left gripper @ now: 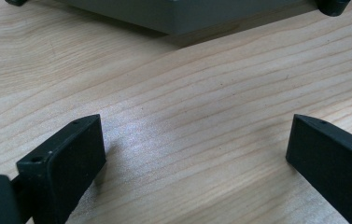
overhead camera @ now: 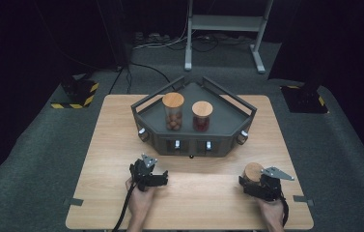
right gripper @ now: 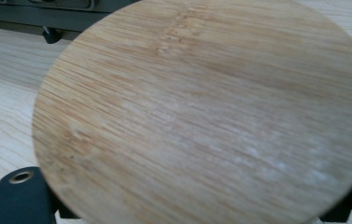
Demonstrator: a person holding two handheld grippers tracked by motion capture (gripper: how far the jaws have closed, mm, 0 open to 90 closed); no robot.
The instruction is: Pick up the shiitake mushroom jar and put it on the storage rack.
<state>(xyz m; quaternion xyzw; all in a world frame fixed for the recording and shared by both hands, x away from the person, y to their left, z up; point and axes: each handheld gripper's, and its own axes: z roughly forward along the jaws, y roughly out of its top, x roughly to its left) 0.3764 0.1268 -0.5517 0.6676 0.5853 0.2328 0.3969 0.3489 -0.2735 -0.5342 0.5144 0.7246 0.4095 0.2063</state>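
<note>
So the right gripper [overhead camera: 256,180] sits at the near right part of the light wooden table [overhead camera: 107,145], and it has a jar with a round bamboo lid [overhead camera: 253,170] in front of it. In the right gripper view that lid [right gripper: 211,116] is pressed right up to the camera, its wood grain running across, and it covers the jaws almost fully. Bits of black gripper peek out at the bottom corners on both sides of the lid, so the jar sits between the jaws, but I can't tell if they're actually squeezing it or just around it.

The left gripper [overhead camera: 151,175] is over at the near left of the table, well apart from the jar. In the left gripper view its two black jaws stand wide apart with nothing but bare wood between them [left gripper: 197,154], and they look like they rest low on the tabletop.

Further back, in the middle of the table, there's a dark grey angular metal tray with rails [overhead camera: 228,116]. Two more glass jars with bamboo lids stand in it side by side: the taller jar with pale brown round things inside [overhead camera: 173,112] on the left, and a shorter jar with dark red contents [overhead camera: 202,116] just beside it on the right. A corner of the tray's front shows at the top of both gripper views.
</note>
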